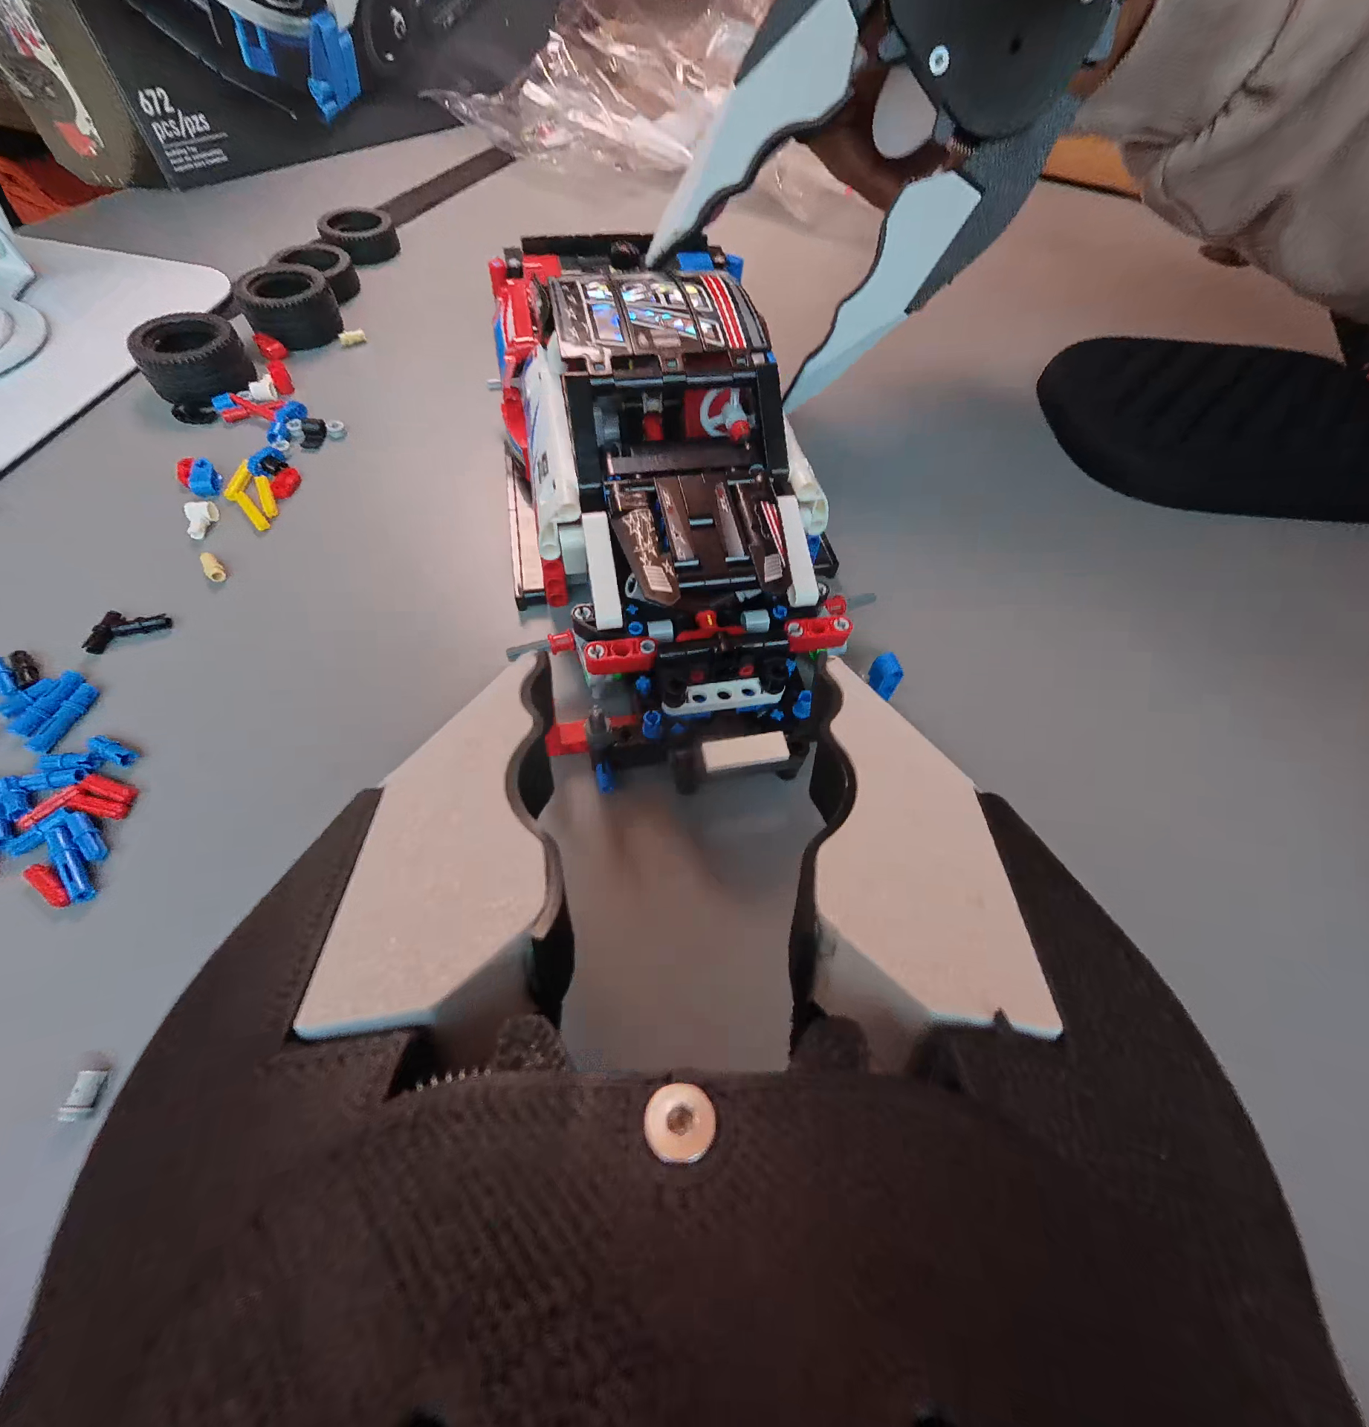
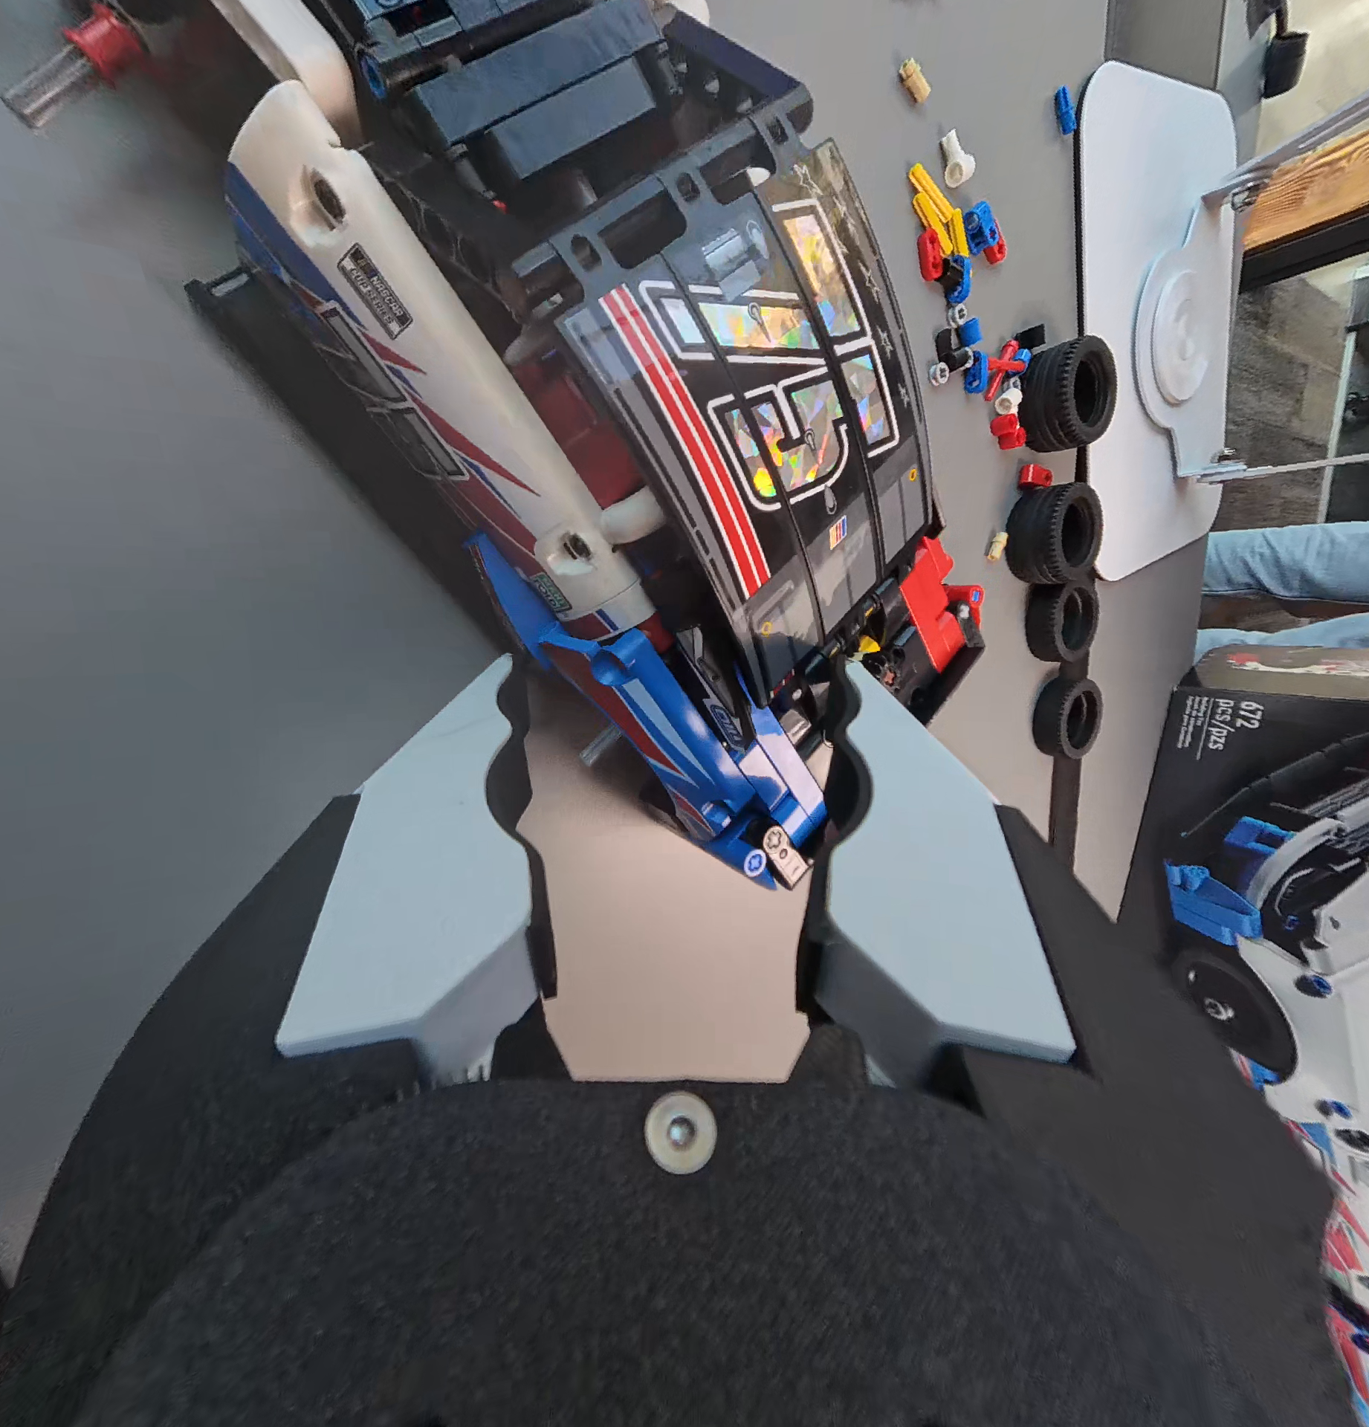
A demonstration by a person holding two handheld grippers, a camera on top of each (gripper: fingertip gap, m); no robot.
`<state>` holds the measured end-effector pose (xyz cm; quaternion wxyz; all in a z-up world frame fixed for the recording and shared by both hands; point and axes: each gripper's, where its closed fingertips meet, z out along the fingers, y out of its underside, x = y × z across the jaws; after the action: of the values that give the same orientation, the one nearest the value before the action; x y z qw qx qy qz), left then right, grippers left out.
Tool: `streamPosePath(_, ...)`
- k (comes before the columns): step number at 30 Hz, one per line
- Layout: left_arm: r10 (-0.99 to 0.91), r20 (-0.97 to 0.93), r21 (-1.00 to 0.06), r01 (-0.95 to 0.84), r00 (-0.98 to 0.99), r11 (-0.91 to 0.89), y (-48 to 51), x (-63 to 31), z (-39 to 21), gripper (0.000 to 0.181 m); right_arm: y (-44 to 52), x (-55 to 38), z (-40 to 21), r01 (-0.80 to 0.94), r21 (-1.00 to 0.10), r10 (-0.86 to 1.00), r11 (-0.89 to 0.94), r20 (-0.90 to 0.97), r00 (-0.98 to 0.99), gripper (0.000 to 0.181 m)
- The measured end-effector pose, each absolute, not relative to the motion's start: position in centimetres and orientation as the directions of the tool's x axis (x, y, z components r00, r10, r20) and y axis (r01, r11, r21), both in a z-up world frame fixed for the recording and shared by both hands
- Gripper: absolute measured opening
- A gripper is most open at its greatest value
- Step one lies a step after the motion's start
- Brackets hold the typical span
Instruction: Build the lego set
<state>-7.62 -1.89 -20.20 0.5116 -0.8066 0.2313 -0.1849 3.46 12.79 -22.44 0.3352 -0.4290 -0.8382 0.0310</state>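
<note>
The lego car point(image 1: 666, 432), with a black roof, white and blue sides and red trim, stands without wheels on the grey table point(image 1: 1052, 695), its nose toward the left wrist camera. My left gripper point(image 1: 683, 672) has its fingers against both sides of the nose and grips it. My right gripper point(image 1: 720, 332) comes in from the far right, open, with one fingertip on the rear edge of the roof and the other beside the car's right flank. In the right wrist view the right gripper point(image 2: 677, 676) straddles the rear corner of the car point(image 2: 743, 432).
Several black tyres point(image 1: 284, 297) line the far left, and they also show in the right wrist view point(image 2: 1067, 401). Loose blue, red and yellow pins point(image 1: 48, 780) lie at the left. The set's box point(image 1: 203, 77), a plastic bag point(image 1: 627, 93), a white base point(image 1: 87, 309) and a person's sleeve point(image 1: 1245, 116) ring the back. Tip to tip, the grippers are about 20 cm apart.
</note>
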Motion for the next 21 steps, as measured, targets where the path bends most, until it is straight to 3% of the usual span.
streamPosePath(3,-0.519,0.031,-0.937,-0.156,0.854,-0.312,-1.3,-8.4,-19.1,0.062,11.6,3.7,-21.2,0.682,-0.464,0.816,0.566,0.435,-0.381,0.072)
streamPosePath(6,-0.437,-0.028,-0.965,-0.138,0.899,-0.222,-0.5,-9.5,-17.5,0.052,12.2,1.6,-15.3,0.555,-0.704,0.897,0.443,0.359,-0.259,0.056)
streamPosePath(8,-0.346,-0.072,-0.979,-0.133,0.936,-0.157,0.8,-11.0,-15.7,0.045,15.0,-0.6,-11.0,0.464,-0.792,0.914,0.397,0.387,-0.121,0.045)
streamPosePath(14,-0.132,-0.118,-0.990,-0.128,0.984,-0.066,8.2,-16.1,-7.9,0.037,26.8,-9.6,-3.6,0.314,-0.885,0.851,0.344,0.435,0.295,0.042)
streamPosePath(21,-0.028,-0.180,-0.979,-0.182,0.983,-0.097,19.9,-22.0,-2.8,0.036,35.3,-18.0,-2.9,0.356,-0.873,0.776,0.334,0.469,0.422,0.042)
